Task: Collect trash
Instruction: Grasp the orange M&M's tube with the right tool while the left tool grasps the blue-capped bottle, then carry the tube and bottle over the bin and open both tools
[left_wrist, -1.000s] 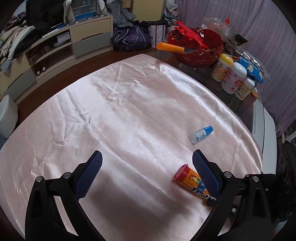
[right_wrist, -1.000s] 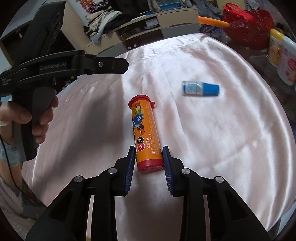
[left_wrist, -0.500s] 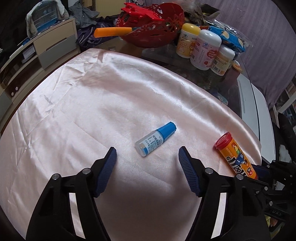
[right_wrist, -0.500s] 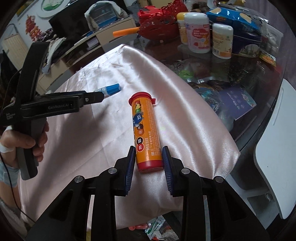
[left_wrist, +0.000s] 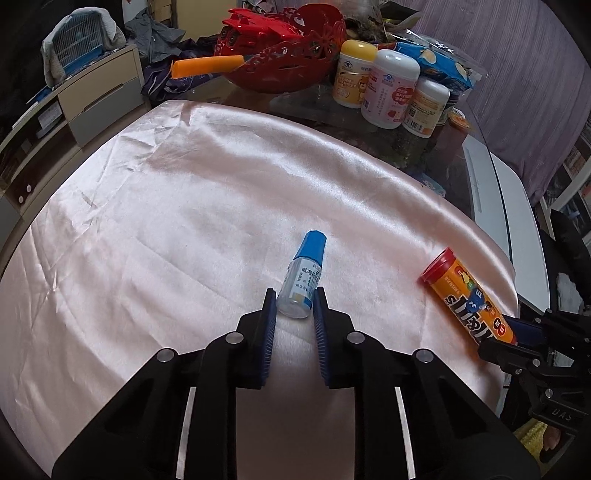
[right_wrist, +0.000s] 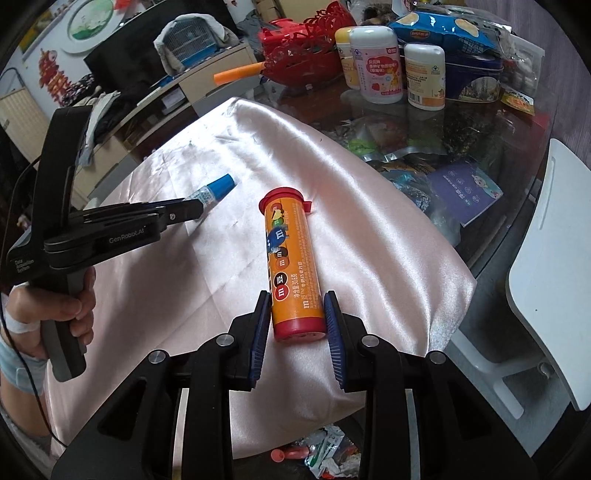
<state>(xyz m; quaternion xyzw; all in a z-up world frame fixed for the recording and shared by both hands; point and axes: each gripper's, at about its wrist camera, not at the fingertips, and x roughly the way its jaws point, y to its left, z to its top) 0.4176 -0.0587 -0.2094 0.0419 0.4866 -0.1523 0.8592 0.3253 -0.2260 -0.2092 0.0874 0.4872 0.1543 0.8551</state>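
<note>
— What are the two tools doing?

— The right gripper (right_wrist: 294, 314) has its blue pads pressed on the bottom end of the orange candy tube (right_wrist: 291, 266), a narrow grip. The left gripper (left_wrist: 294, 306) is closing its jaws, with the base of the small blue-capped bottle (left_wrist: 303, 275) between them; the pads look to be just at its sides, and I can't tell whether they press yet.

— What carries it all?

— A round glass table (right_wrist: 491, 155), its near part covered by a pale pink satin cloth (left_wrist: 192, 229).

— Where does the tube lie?

— On the cloth close to its right edge, red cap pointing toward the far side of the table.

— And the bottle?

— On the cloth too, nearer the middle, left of the tube, cap pointing away from the gripper.

— Anything along the far edge?

— A red openwork basket (left_wrist: 291, 62) with an orange handle (left_wrist: 207, 66) sticking out, then three white jars (left_wrist: 391, 92) and a blue snack bag (left_wrist: 439, 66) just beside them.

— Who holds the left tool?

— A hand (right_wrist: 55, 314) wrapped round its black grip, seen from the right wrist camera.

— Below the table?

— Some wrappers (right_wrist: 325, 454) on the floor under the cloth's near edge.
</note>
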